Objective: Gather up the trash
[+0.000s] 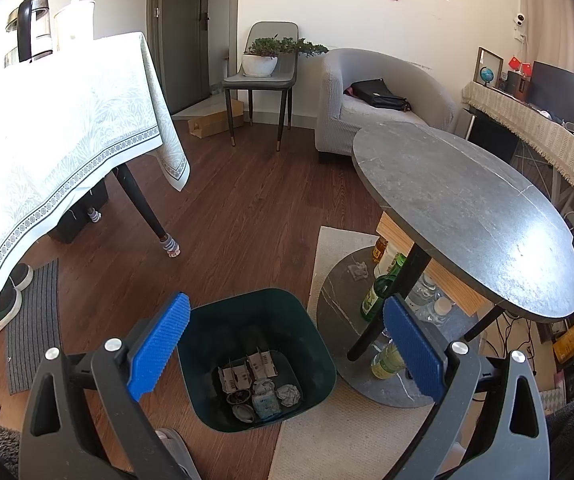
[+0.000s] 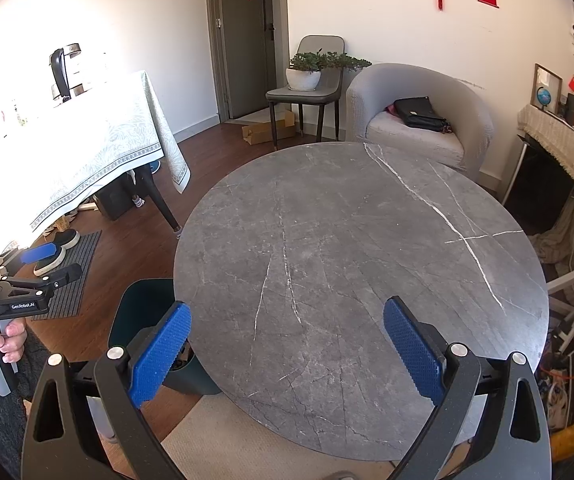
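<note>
Both the left gripper (image 1: 285,344) and right gripper (image 2: 285,350) hang spread and empty, trash (image 1: 261,390) lies in the bin (image 1: 319,344), so a careless swing could tip it

bin (image 1: 255,344) on floor — left of round table (image 1: 467,208) | trash (image 1: 261,390) in bin

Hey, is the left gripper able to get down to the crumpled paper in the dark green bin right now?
Probably yes. The left gripper is open above the dark green bin, whose top is uncovered, and the crumpled white paper ball lies exposed at the bottom. The round grey stone table stands off to the side.
</note>
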`<state>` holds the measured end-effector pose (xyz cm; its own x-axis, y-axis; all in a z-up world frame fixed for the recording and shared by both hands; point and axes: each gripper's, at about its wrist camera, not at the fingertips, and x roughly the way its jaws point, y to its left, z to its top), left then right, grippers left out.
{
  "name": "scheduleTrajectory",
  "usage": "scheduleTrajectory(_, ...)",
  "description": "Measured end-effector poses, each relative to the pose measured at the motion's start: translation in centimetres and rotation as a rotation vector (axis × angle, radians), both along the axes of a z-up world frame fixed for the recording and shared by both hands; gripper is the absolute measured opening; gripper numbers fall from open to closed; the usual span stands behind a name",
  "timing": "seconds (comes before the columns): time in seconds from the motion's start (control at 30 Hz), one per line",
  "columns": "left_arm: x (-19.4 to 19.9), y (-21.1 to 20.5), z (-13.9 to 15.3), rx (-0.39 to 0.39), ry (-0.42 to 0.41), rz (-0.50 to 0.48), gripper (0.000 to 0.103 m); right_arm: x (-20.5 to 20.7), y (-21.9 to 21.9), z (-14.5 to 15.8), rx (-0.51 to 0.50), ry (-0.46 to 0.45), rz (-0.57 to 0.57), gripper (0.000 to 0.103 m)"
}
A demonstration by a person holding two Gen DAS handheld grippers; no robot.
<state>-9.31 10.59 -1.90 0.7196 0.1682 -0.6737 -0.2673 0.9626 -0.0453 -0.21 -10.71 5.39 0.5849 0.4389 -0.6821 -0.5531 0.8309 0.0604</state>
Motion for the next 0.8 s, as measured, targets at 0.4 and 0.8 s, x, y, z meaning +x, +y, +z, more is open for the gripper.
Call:
scheduleTrajectory(0.4, 0.06, -0.07, 0.28, 0.000, -0.003, -0.005, 0.099, 0.05, -0.24, -0.03, 0.000, 0.001, -0.006, 0.098)
scheduleTrajectory(0.8, 0.10, -0.28, 0.39, 0.002, -0.004, -0.010, 0.099, 0.01, -0.32, -0.05, 0.001, 0.000, -0.006, 0.098)
